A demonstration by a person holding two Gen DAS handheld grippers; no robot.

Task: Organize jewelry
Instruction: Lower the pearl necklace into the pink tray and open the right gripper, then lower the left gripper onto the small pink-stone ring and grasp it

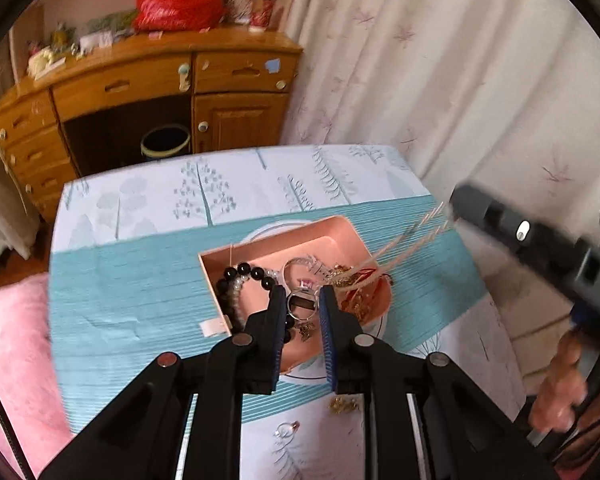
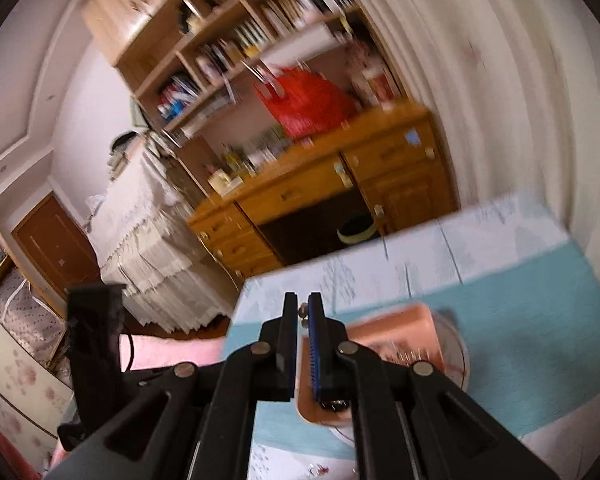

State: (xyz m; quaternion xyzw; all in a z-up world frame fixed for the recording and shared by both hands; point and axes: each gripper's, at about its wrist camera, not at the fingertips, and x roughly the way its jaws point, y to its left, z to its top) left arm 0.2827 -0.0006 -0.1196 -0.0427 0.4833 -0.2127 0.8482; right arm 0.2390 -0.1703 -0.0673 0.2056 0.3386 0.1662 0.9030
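Note:
A pink tray (image 1: 324, 236) on the table holds a black bead bracelet (image 1: 242, 270), silver rings, a pink-stone piece and gold jewelry (image 1: 352, 280). My left gripper (image 1: 303, 294) is partly open above the tray's near side, with a silver piece (image 1: 300, 304) showing between its fingers. My right gripper (image 2: 302, 308) is nearly shut on a pale chain (image 1: 416, 232) that runs from the tray's right side up to it. In the right wrist view a small bead shows at its tips, and the tray (image 2: 396, 320) lies blurred below.
The table has a blue and white tree-print cloth (image 1: 140, 280). A small ring (image 1: 286, 430) and a gold piece (image 1: 342, 404) lie on the cloth near me. A wooden desk (image 1: 140, 92) stands behind, a curtain at right, and pink bedding (image 1: 8, 340) at left.

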